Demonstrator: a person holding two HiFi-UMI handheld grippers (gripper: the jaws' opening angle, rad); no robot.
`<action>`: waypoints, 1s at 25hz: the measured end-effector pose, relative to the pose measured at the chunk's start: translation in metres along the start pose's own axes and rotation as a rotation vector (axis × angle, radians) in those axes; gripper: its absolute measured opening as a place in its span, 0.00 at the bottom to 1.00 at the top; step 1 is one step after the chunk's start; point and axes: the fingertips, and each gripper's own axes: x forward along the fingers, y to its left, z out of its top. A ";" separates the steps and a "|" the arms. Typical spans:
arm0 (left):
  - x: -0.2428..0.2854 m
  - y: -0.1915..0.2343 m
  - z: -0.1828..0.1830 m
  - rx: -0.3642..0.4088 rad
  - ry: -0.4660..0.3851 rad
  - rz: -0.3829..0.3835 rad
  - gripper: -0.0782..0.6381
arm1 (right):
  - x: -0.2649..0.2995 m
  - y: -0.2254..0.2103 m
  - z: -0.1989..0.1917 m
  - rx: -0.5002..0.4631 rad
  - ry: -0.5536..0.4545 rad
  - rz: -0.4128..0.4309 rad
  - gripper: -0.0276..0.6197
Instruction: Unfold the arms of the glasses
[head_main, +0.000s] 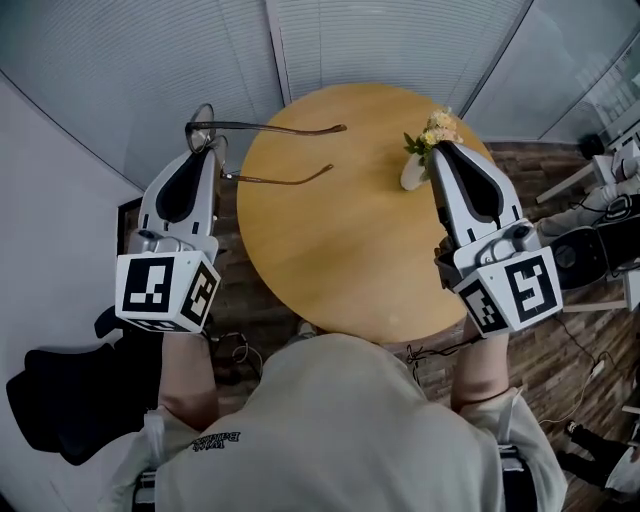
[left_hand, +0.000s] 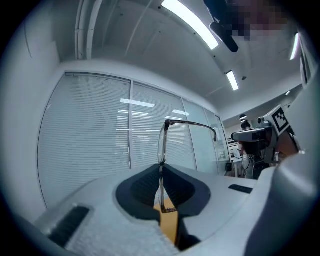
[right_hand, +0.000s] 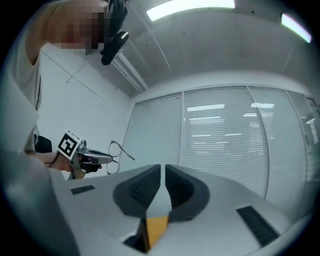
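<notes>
1. The left claw pinches the glasses by their front frame at the tabletop's far left edge, both arms spread over it
2. The right claw is narrowed to a slit, empty, above the far right edge

The round light-brown wooden table stands on a dark plank floor. A small white vase of pale flowers sits near the table's far right edge.

Nothing can be read with certainty. The small dark print on the person's beige top (just on the near side of the round wooden table) is too tiny to decipher.
</notes>
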 end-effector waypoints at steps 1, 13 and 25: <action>-0.002 -0.001 0.004 0.013 -0.013 -0.002 0.16 | -0.003 -0.002 0.003 0.002 -0.017 -0.012 0.11; -0.029 0.001 0.008 -0.012 -0.051 0.009 0.16 | -0.025 -0.005 0.000 -0.044 -0.018 -0.059 0.11; -0.047 -0.005 -0.034 -0.031 0.040 0.013 0.16 | -0.035 0.008 -0.043 0.002 0.082 -0.046 0.11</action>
